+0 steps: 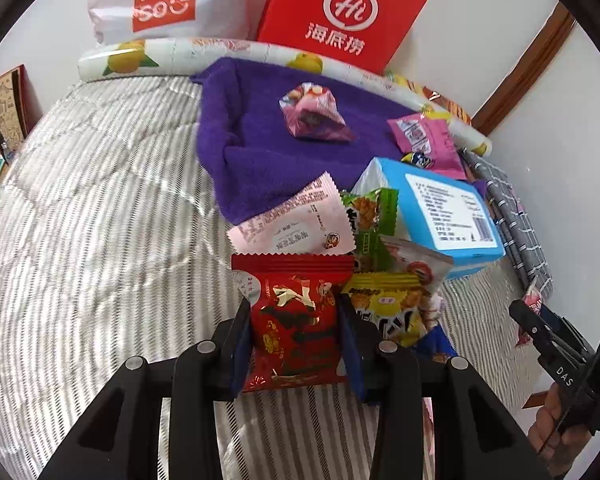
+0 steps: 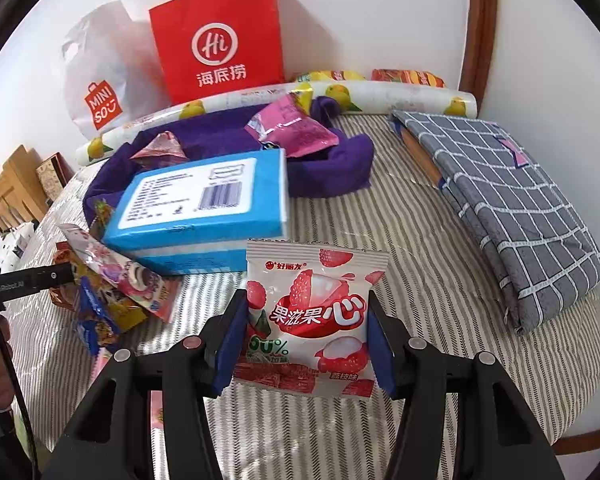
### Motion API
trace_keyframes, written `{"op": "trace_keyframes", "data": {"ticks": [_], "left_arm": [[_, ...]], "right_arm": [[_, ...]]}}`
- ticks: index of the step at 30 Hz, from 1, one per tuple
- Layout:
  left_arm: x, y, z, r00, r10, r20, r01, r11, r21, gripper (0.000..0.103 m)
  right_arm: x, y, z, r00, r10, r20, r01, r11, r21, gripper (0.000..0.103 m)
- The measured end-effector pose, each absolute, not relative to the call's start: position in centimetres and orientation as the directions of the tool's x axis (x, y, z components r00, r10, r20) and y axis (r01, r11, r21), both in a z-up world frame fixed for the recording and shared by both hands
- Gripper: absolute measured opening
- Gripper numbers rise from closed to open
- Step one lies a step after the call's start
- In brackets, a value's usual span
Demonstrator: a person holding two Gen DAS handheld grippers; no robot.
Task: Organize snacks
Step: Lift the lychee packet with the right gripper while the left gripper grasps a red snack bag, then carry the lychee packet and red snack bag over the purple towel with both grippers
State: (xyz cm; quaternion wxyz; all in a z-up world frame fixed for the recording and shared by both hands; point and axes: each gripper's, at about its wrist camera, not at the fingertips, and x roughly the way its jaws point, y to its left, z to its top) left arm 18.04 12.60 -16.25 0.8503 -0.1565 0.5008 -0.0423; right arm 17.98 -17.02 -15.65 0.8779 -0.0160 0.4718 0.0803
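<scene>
My left gripper (image 1: 295,320) is shut on a red snack packet (image 1: 294,308), its blue pads pressing both sides, right beside a heap of snack packets (image 1: 380,280) on the striped bed. My right gripper (image 2: 307,326) is shut on a white and pink lychee gummy packet (image 2: 312,316), held above the striped bedding. A purple towel (image 1: 260,132) lies farther back with a folded pink packet (image 1: 314,114) and a magenta packet (image 1: 428,140) on it. The heap (image 2: 112,292) sits low left in the right wrist view.
A blue tissue pack (image 1: 440,208) (image 2: 204,208) lies by the heap. A red paper bag (image 1: 344,16) (image 2: 216,40), a white shopping bag (image 1: 156,0) and a lemon-print roll (image 2: 340,94) stand along the wall. A grey checked folded cloth (image 2: 512,208) lies right.
</scene>
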Motion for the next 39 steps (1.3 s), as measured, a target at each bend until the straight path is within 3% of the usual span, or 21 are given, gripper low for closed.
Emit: {"op": "trace_keyframes", "data": {"ticks": [17,39], "left_arm": [[15.0,11.9,-10.9,0.568,-0.240,-0.788,-0.035,0.949,-0.314,0.037],[18.5,8.8,-7.5,0.576,-0.289,-0.765,0.058,0.947,-0.315,0.037]], "right_arm": [[16.1,-14.7,-10.0,0.614,0.172,-0.770,-0.204,0.977,0.056,0.055],[18.7,-14.3,-6.9,0.653,0.175,-0.737,-0.202,0.978,0.053,0.055]]}}
